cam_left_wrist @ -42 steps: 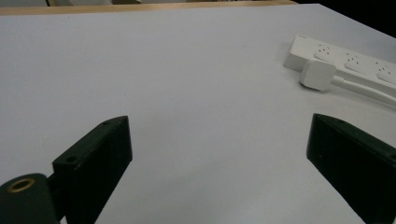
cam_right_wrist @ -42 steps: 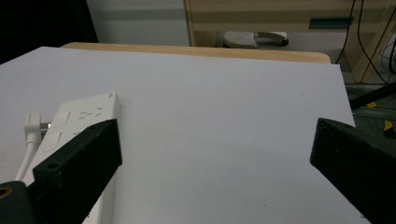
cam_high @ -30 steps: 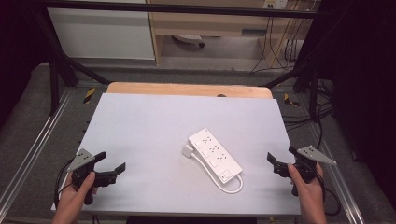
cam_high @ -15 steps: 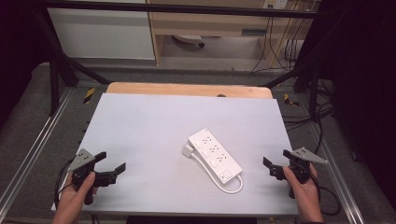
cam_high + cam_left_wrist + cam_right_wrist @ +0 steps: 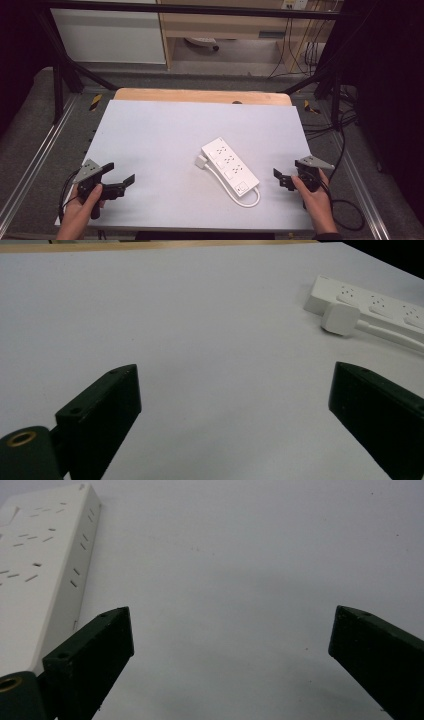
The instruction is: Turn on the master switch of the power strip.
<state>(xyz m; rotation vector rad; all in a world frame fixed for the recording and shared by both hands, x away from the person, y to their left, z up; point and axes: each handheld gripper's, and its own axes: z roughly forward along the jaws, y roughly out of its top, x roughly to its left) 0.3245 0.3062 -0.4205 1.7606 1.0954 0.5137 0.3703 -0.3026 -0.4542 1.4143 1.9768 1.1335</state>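
A white power strip [image 5: 229,166] lies slantwise on the white table top [image 5: 165,130], right of centre. Its white plug [image 5: 201,161] rests by its far left end, and its cord loops at the near end [image 5: 248,201]. My left gripper [image 5: 121,173] is held at the near left corner, open and empty, pointing right toward the strip. In the left gripper view the jaws stand wide around the gripper [image 5: 235,372], with the strip [image 5: 380,302] and plug [image 5: 340,318] far off at the upper right. My right gripper [image 5: 280,179] is open just right of the strip's near end. In the right gripper view the gripper [image 5: 231,614] hovers over bare table with the strip [image 5: 35,565] at the left.
A wooden board edge [image 5: 200,95] runs along the table's far side. Metal rails [image 5: 35,165] flank the table. Black cables [image 5: 345,205] trail on the floor at the right. A cabinet [image 5: 107,35] stands behind.
My right gripper has moved left over the table toward the power strip's near end. The left gripper and the strip have stayed put.
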